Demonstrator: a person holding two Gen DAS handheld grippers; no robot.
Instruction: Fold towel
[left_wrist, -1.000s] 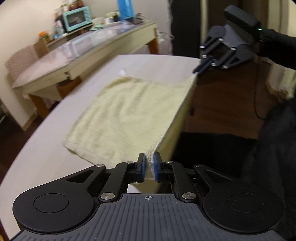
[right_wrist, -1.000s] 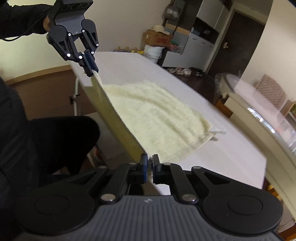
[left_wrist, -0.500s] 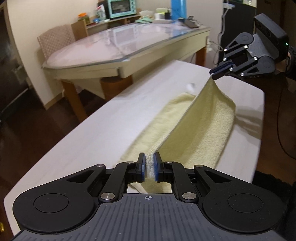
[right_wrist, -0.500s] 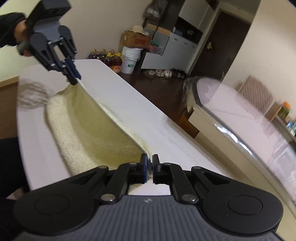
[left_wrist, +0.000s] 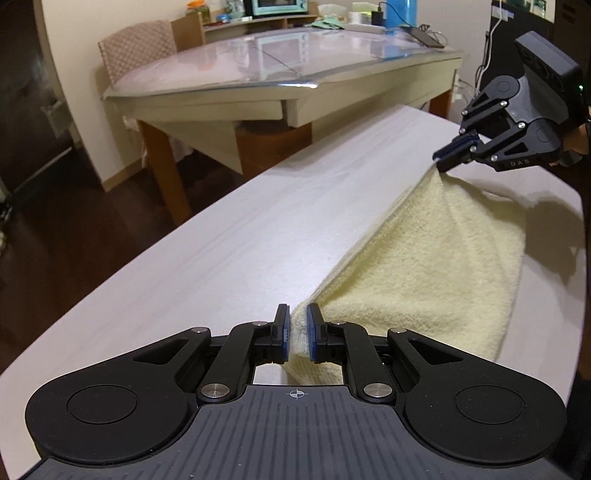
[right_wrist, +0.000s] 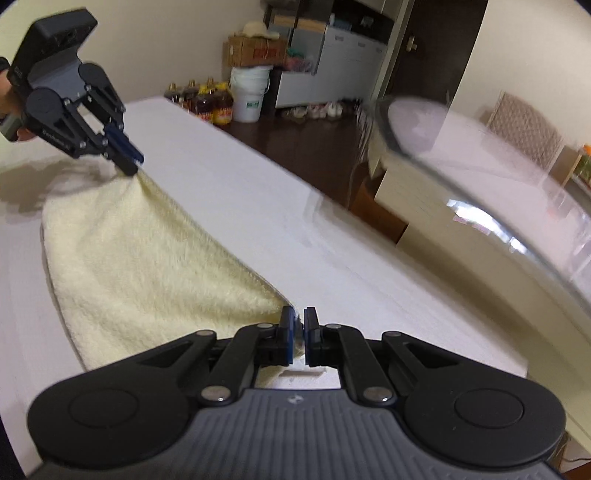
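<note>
A pale yellow towel (left_wrist: 436, 266) lies folded over on the white table (left_wrist: 221, 251). My left gripper (left_wrist: 297, 332) is shut on one corner of its upper layer, low over the table. My right gripper (left_wrist: 448, 157) is shut on the other corner at the far end of the same edge. In the right wrist view the towel (right_wrist: 140, 258) runs from my right gripper (right_wrist: 299, 332) to the left gripper (right_wrist: 129, 162). The held edge is stretched nearly straight between them. The lower layer is hidden under the top one.
A glass-topped wooden table (left_wrist: 280, 70) stands beyond the white table, with a chair (left_wrist: 136, 55) and clutter behind it. Bottles (right_wrist: 207, 99), a white bucket (right_wrist: 249, 92) and boxes stand on the dark floor past the far end.
Both grippers have carried the held towel edge across the table and down. The towel went from hanging off the near side to lying folded over itself.
</note>
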